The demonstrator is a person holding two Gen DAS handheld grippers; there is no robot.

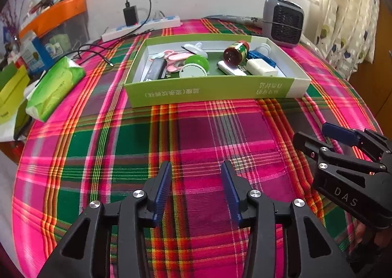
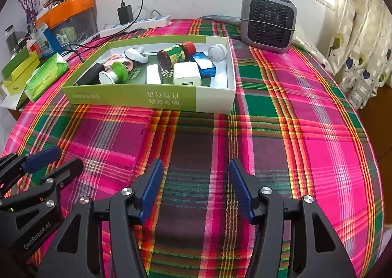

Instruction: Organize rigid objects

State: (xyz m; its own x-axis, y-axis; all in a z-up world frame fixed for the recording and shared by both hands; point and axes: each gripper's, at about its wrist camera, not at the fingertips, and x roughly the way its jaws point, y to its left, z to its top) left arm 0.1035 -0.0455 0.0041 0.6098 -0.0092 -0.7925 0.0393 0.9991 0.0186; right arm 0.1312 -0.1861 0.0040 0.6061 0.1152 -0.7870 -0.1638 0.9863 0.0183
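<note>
Plaid cloth covers the tabletop, bare in the near half. Green-and-white box sits at the far centre, holding the rigid items: brown bottle lying on its side, white charger, green-and-white cap piece, all loosely heaped. Left hand-held gripper and right hand-held gripper are both spread, empty (well short of the box). Risk: the bottle may roll if nudged, and crowded contents invite snagging neighbours.

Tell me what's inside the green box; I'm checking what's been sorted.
The green box holds a brown bottle, white charger, blue packet and green-white toy. Whatever lies beneath is hidden.
</note>
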